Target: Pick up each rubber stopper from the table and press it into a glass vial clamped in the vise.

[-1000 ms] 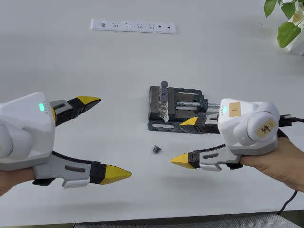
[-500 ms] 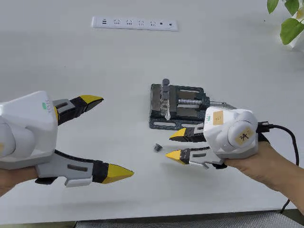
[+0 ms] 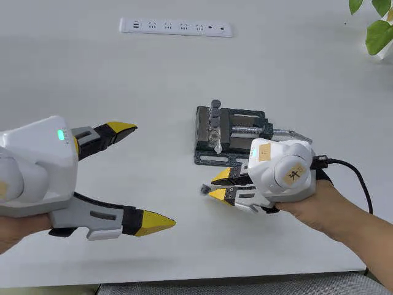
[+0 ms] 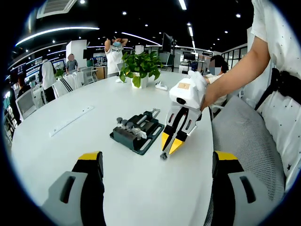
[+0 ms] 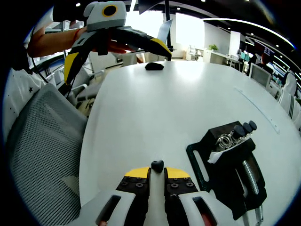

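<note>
A small dark rubber stopper lies on the white table in front of the black vise. My right gripper is down at it, its yellow tips closed on the stopper. The same gripper appears in the left gripper view with the stopper at its tips. The vise clamps a row of glass vials, several capped with dark stoppers. My left gripper hovers wide open at the left, holding nothing.
A white power strip lies at the table's far side. Plant leaves hang at the far right. A black cable trails from the right gripper. A dark mouse-like object sits farther along the table. Grey chairs stand by the near edge.
My right gripper has moved left and down from beside the vise to the loose stopper, and its jaws have closed around it. The left gripper has stayed open in place.
</note>
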### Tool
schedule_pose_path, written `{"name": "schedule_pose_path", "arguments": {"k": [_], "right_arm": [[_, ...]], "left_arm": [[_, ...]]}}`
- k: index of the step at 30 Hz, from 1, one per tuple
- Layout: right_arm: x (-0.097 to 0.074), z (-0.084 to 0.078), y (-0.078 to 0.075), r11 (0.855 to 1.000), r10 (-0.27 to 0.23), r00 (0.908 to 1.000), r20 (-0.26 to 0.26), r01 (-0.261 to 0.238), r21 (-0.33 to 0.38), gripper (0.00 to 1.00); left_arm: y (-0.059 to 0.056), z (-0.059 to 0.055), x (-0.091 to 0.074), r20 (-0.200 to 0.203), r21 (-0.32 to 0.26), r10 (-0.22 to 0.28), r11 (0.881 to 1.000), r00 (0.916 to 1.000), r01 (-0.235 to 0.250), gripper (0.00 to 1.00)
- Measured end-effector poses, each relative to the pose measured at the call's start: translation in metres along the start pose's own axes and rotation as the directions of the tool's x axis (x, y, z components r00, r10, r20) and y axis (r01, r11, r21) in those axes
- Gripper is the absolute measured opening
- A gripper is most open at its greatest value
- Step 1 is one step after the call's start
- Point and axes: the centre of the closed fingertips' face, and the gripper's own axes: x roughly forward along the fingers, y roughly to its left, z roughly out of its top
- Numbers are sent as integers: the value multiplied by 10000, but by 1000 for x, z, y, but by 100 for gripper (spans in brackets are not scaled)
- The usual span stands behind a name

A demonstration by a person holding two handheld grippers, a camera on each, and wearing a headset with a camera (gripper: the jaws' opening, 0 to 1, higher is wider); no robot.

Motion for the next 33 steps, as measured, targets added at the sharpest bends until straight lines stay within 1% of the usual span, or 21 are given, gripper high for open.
{"name": "schedule_pose_path", "arguments": {"k": [11,23,33], "right_arm": [[6,-2,-2,10000,-22,9999,-98,21,-84,0],[6,-3,-2,9996,-277,9995,-140,276,-86,0],[5,-2,-1,9983,-532,9984,-203,526,-258,0]], "left_arm": [[-1,-1,1,0,-33,-22,10000,10000,22,95],[-2,0,2,14,-4,-81,10000,10000,81,95],[-3,2,4,36,36,-151,9999,9999,151,94]]}}
